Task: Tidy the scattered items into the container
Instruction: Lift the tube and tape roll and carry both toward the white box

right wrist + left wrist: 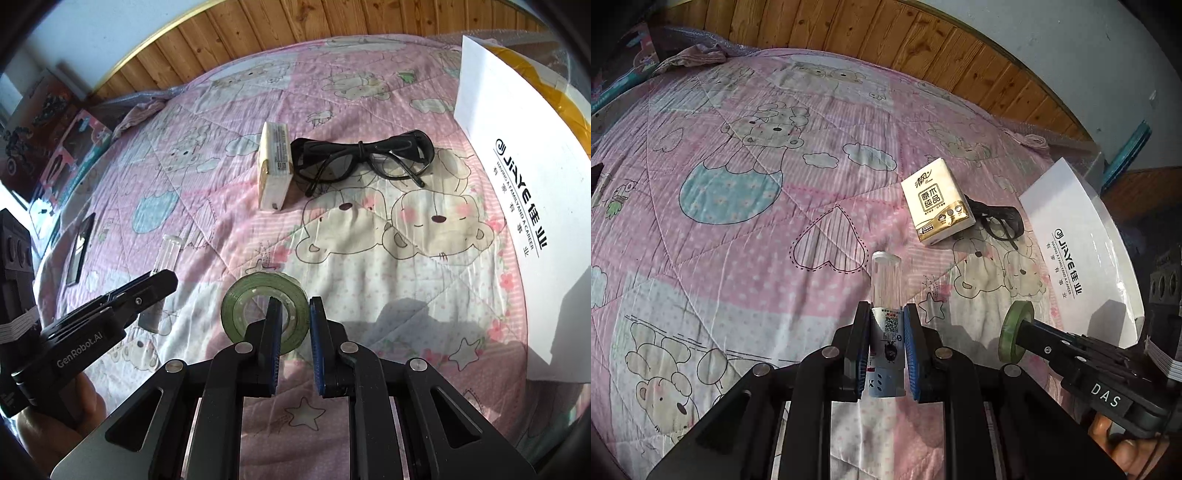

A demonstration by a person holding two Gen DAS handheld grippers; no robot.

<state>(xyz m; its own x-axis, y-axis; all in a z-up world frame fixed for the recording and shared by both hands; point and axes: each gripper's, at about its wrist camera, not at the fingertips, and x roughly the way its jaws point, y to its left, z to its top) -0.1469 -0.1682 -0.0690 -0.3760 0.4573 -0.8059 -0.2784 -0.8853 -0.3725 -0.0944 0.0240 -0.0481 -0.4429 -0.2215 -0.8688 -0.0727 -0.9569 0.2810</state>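
A pink quilted bedspread (746,229) printed with cartoon bears, clouds and hearts covers the whole work surface, and a wood-panelled headboard (871,33) runs behind it under a pale wall. Toy boxes (55,147) lean at the far left edge in the right wrist view, and a small dark flat object (79,249), too blurred to name, lies on the quilt near them. The container is a white cardboard box (1086,254) printed "JIAYE", standing at the right edge of the bed; its inside is hidden from both cameras, so what it holds cannot be told. The left gripper (886,354) is pinched on a small tube-shaped bottle (885,291) with a clear cap and a blue printed label, its blue pads pressed against the bottle's sides. The right gripper (295,339) holds a roll of green tape (265,312): one finger passes through the roll's hole, the other lies outside the ring, and the band sits between them just above the quilt. A tissue pack (936,201) in white and gold lies farther out, touching a pair of black glasses (364,158) just beside it, between the pack and the box. A broad stretch of bare quilt lies open between the tape and the box's near wall, crossed only by the box's shadow.
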